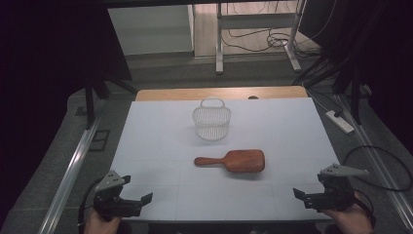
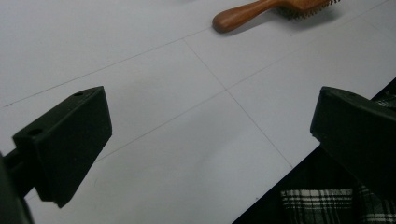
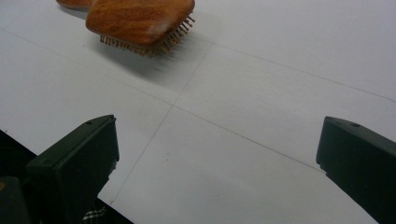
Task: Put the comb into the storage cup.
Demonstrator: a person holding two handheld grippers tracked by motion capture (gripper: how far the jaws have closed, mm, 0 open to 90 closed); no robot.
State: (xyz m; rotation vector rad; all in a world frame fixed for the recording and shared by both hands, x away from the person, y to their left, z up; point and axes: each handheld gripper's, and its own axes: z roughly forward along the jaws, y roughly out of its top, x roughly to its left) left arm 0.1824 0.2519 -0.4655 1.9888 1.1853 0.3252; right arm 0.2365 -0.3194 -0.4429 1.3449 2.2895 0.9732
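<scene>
A wooden hairbrush (image 1: 235,160) lies bristles down in the middle of the white table (image 1: 160,146), its handle (image 2: 243,14) pointing left and its head (image 3: 140,18) to the right. Behind it stands a small white plastic basket (image 1: 211,119) with a handle, upright. My left gripper (image 1: 131,195) rests at the table's near left corner, jaws wide apart with nothing between them (image 2: 210,140). My right gripper (image 1: 311,192) sits at the near right corner, also open and empty (image 3: 217,158). Both point inward toward the brush, well short of it.
A wooden strip (image 1: 219,93) runs along the table's far edge. Metal rails (image 1: 73,165) flank the table on both sides. A power strip (image 1: 341,122) and cables lie on the floor at the right. A plaid sleeve (image 2: 317,205) shows below the table edge.
</scene>
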